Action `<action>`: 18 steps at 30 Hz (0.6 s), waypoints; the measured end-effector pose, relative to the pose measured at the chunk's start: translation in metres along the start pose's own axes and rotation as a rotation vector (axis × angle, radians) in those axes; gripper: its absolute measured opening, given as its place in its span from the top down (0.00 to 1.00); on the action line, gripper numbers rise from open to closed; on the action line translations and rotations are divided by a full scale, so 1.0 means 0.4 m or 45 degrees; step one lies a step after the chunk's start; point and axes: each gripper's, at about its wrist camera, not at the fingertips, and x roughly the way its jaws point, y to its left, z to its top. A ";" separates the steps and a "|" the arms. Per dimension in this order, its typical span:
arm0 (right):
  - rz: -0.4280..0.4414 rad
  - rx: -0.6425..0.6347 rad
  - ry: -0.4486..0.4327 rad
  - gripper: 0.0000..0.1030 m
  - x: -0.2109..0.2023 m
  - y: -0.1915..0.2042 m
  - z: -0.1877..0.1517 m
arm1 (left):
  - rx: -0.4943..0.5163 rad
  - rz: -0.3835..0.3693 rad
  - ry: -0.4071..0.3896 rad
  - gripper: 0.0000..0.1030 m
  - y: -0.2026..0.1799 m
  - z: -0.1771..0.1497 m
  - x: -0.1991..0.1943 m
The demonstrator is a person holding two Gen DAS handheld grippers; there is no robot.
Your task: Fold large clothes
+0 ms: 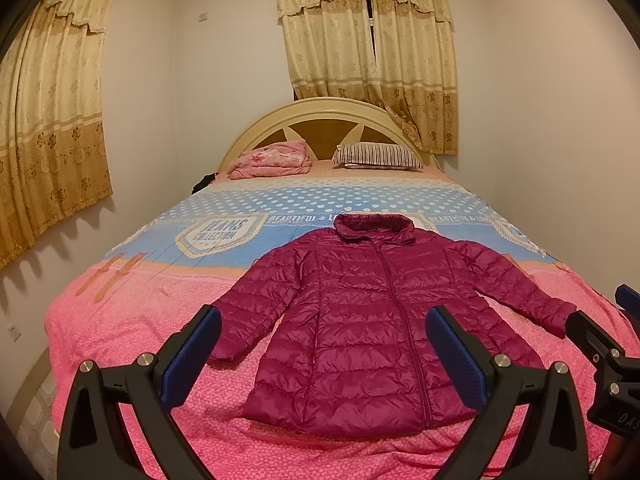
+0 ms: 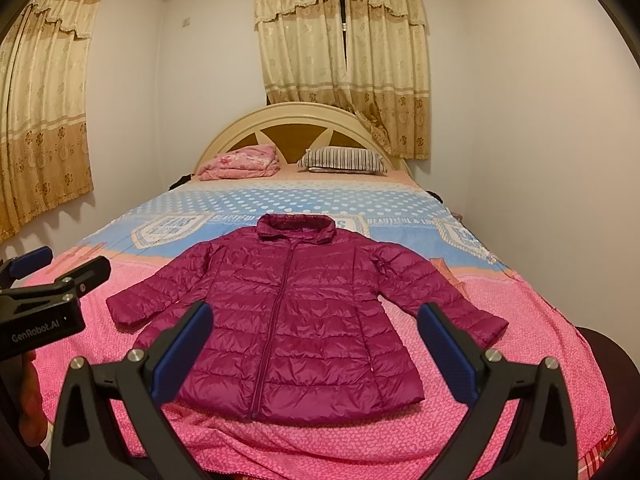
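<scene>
Bed (image 1: 120, 320): your work surface, headboard at the far end against the curtained wall, covered by a bedspread that is pink at the near end and blue with white dots farther up.

Magenta puffer jacket (image 1: 360, 320): you have it laid flat, front up and zipped, on the pink near half of the bed, roughly centred between the side edges. Its collar points toward the headboard and reaches the blue band; its hem lies toward the foot edge; both sleeves spread out and down toward the side edges.

Striped pillow (image 1: 378, 156): at the head end, toward the right side edge.

Pink folded blanket (image 1: 270, 160): at the head end, just beside the pillow on its left.

Left gripper (image 1: 322, 354): you hold it above the foot edge, fingers spread wide apart, nothing between the blue pads, clear of the jacket.

Right gripper (image 2: 316, 346): you hold it likewise over the foot edge, fingers wide apart and empty, framing the jacket's lower half without touching it.
</scene>
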 end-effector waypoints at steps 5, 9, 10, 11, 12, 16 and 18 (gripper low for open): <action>0.002 -0.005 0.001 0.00 -0.001 0.001 0.001 | -0.005 0.001 -0.002 0.01 0.000 0.001 0.001; 0.002 -0.002 0.000 0.00 -0.001 0.001 0.001 | -0.007 0.000 -0.004 0.01 0.001 0.002 -0.002; 0.000 -0.001 0.000 0.00 -0.001 0.001 0.001 | -0.006 0.000 -0.004 0.01 0.001 0.002 -0.002; 0.000 -0.001 0.000 0.00 -0.001 0.000 0.001 | -0.005 0.000 -0.004 0.01 0.001 0.002 -0.002; 0.001 0.000 0.000 0.00 -0.001 0.000 0.001 | -0.005 0.000 -0.003 0.01 0.000 0.002 -0.001; 0.003 -0.001 0.000 0.00 -0.001 0.001 0.000 | -0.006 -0.002 -0.003 0.01 0.003 0.000 -0.002; 0.006 -0.003 0.002 0.00 -0.002 0.003 0.002 | -0.005 -0.002 -0.001 0.01 0.002 0.001 -0.001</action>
